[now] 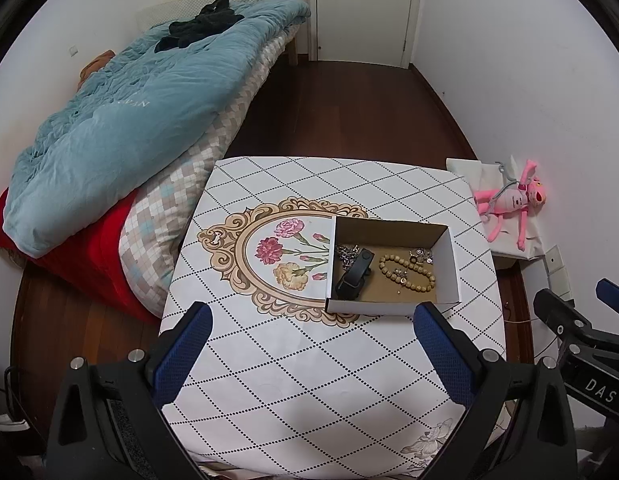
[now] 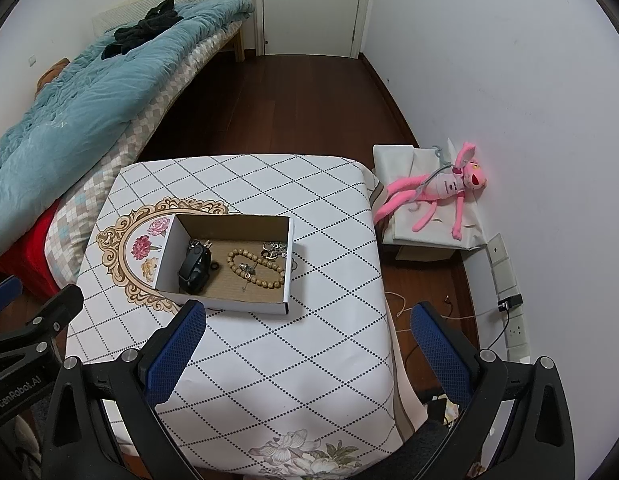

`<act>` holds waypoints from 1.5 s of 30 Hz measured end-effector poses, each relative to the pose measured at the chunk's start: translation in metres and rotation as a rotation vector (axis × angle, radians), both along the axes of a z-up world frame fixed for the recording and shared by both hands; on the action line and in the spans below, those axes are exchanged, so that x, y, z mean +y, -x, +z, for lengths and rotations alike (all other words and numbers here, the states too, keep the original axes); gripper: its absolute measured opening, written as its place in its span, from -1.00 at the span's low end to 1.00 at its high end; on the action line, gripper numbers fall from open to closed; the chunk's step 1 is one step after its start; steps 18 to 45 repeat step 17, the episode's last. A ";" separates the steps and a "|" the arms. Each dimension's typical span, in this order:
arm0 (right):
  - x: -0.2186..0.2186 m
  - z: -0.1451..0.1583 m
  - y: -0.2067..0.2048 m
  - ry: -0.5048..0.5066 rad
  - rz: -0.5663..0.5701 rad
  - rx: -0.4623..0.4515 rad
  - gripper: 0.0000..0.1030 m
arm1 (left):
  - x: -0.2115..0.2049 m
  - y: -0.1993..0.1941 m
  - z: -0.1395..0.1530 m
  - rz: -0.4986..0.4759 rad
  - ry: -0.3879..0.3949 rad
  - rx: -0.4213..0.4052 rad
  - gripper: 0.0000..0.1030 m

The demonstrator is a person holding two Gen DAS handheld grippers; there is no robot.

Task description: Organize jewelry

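An open white cardboard box (image 1: 449, 266) (image 2: 167, 254) sits on the small table (image 1: 293, 380) (image 2: 293, 360) with a diamond-pattern cloth. Inside lie a black smart band (image 1: 355, 274) (image 2: 194, 268), a wooden bead bracelet (image 1: 407, 274) (image 2: 255, 266), a silver chain (image 1: 347, 254) and small metal pieces (image 1: 421, 258) (image 2: 275, 250). My left gripper (image 1: 313, 312) is open and empty, held above the table just in front of the box. My right gripper (image 2: 309, 312) is open and empty, to the front right of the box near the table's right edge.
A bed with a teal quilt (image 1: 109, 128) (image 2: 69, 92) stands left of the table. A pink plush toy (image 1: 513, 200) (image 2: 441, 188) lies on a low white box by the right wall. Dark wood floor and a white door (image 1: 365, 8) lie beyond. Wall sockets and cables (image 2: 509, 304) are at the right.
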State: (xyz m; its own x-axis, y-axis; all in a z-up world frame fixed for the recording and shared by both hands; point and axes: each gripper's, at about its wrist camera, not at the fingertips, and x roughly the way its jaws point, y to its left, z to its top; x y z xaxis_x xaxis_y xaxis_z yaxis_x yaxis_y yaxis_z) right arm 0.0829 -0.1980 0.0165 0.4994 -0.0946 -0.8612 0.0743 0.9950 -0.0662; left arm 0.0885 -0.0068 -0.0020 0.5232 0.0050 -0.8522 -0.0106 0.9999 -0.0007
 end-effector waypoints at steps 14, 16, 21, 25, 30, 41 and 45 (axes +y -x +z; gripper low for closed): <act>-0.002 -0.004 0.001 -0.003 0.001 0.008 1.00 | -0.001 0.001 0.000 -0.003 0.018 0.000 1.00; -0.002 -0.005 0.002 -0.001 0.001 0.009 1.00 | -0.002 0.003 0.002 -0.002 0.019 -0.012 1.00; -0.003 -0.005 0.001 -0.002 0.001 0.010 1.00 | -0.003 0.003 0.002 -0.004 0.017 -0.012 1.00; -0.003 -0.005 0.001 -0.002 0.001 0.010 1.00 | -0.003 0.003 0.002 -0.004 0.017 -0.012 1.00; -0.003 -0.005 0.001 -0.002 0.001 0.010 1.00 | -0.003 0.003 0.002 -0.004 0.017 -0.012 1.00; -0.003 -0.005 0.001 -0.002 0.001 0.010 1.00 | -0.003 0.003 0.002 -0.004 0.017 -0.012 1.00; -0.003 -0.005 0.001 -0.002 0.001 0.010 1.00 | -0.003 0.003 0.002 -0.004 0.017 -0.012 1.00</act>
